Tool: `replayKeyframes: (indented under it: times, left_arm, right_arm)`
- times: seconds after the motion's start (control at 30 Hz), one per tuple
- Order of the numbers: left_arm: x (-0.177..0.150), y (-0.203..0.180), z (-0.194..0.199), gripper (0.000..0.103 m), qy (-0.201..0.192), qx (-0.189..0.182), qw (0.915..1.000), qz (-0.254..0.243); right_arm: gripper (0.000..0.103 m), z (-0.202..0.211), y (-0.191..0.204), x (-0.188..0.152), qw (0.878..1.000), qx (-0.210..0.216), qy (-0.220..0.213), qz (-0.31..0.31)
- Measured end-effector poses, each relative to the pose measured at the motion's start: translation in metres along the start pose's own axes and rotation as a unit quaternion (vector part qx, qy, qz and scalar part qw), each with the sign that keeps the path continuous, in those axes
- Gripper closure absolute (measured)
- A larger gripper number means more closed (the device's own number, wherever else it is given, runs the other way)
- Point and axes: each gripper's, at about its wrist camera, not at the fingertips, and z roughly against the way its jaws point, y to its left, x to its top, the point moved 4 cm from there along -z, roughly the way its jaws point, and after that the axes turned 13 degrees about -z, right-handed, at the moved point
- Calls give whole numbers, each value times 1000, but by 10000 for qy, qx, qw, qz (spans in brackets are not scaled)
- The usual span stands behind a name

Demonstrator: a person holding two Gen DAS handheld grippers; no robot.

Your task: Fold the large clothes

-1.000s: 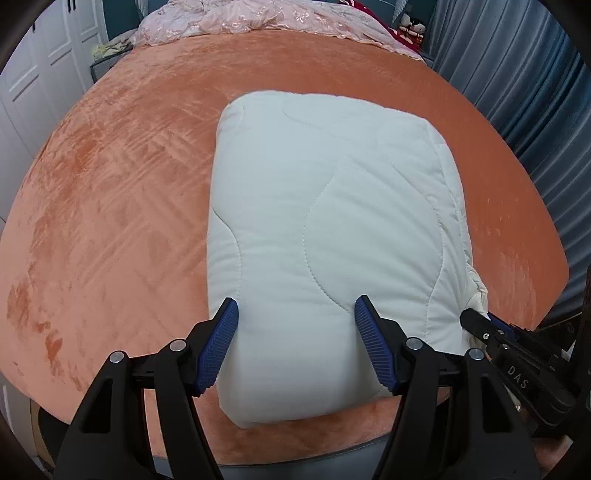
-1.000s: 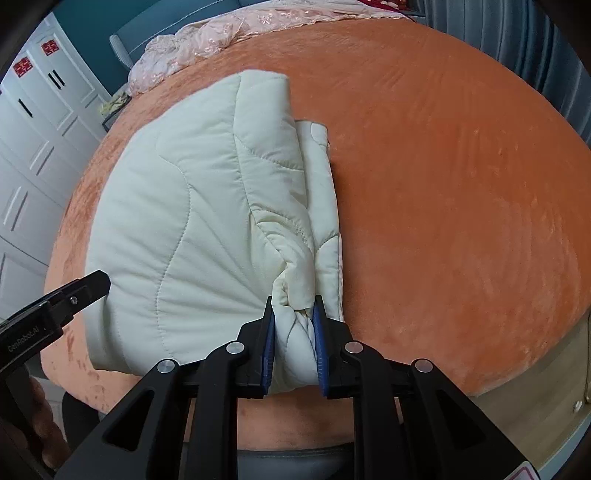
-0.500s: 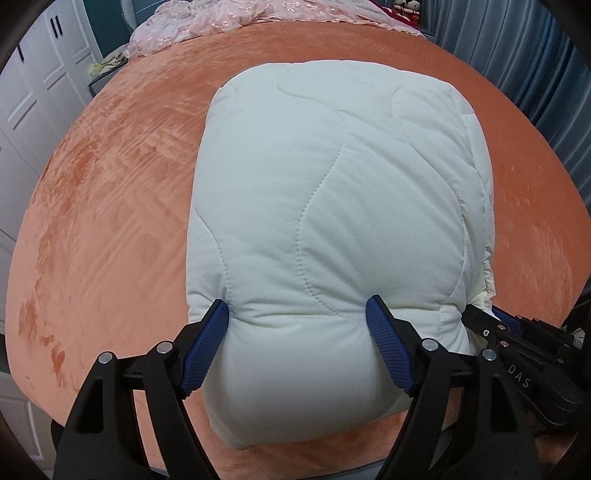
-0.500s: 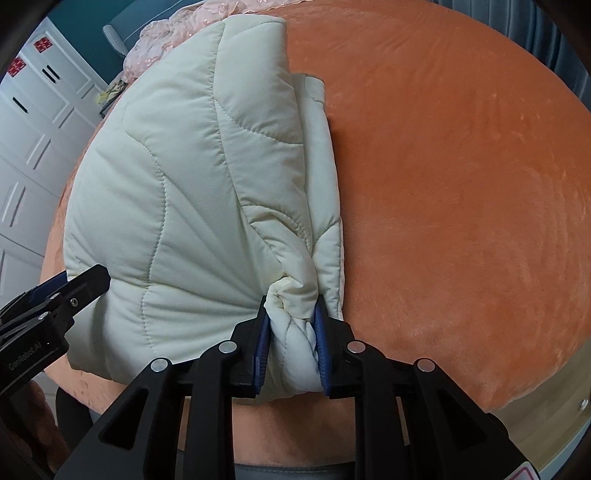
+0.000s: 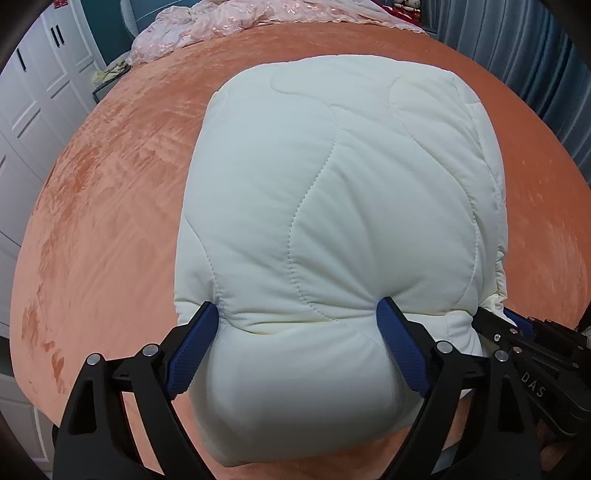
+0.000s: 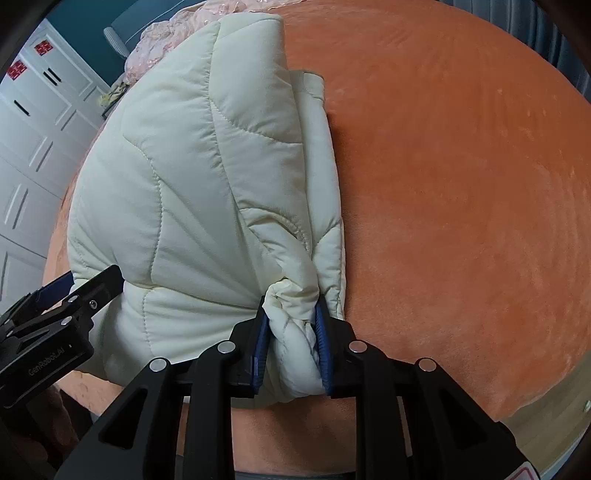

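Lifted nearer, quilted coat (image 5: 332, 206) fills both tools' view.

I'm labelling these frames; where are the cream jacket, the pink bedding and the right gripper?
cream jacket (image 5: 332, 192), left wrist view, quilted top panel.
pink bedding (image 5: 221, 26), left wrist view, crumpled middle.
right gripper (image 6: 291, 347), right wrist view, between its fingers.

Both pictures are bright and the light is soft and even. The white jacket (image 5: 340, 206) has no strong glare, only gentle gray shading in its stitched dips. A thin dark shadow runs along its side at 3 o'clock in the right wrist view, on the orange bed cover (image 6: 461, 192). The round lens bends everything, so the bed looks like a ball. The corners go black. The middle is sharp; the edges at 12 o'clock look a little soft.
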Motion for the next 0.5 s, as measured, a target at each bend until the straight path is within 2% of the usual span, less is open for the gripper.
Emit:
replayKeyframes:
  times: [0.1,0.2,0.23,0.27,0.4,0.5]
  left_arm:
    - [0,7,1,9,-48,-121,9999,78]
    - [-1,24,9,8,-37,-470,9986,256]
    - [-1,31,12,8,-44,-551,9979,349]
    - [-1,39,17,8,-79,-606,9970,480]
    - [17,77,40,5,-480,-696,9908,1059]
    - [49,100,45,5,-634,-674,9875,1278]
  right_arm:
    - [81,10,-7,2,9992,324,-6,-229]
    - [68,33,-14,5,9959,610,82,-663]
    - [53,43,-17,7,9951,581,38,-797]
    - [44,57,-18,11,9948,497,-119,-876]
    - [41,101,6,44,9935,513,-806,-617]
    - [37,109,36,81,9914,728,-971,-491]
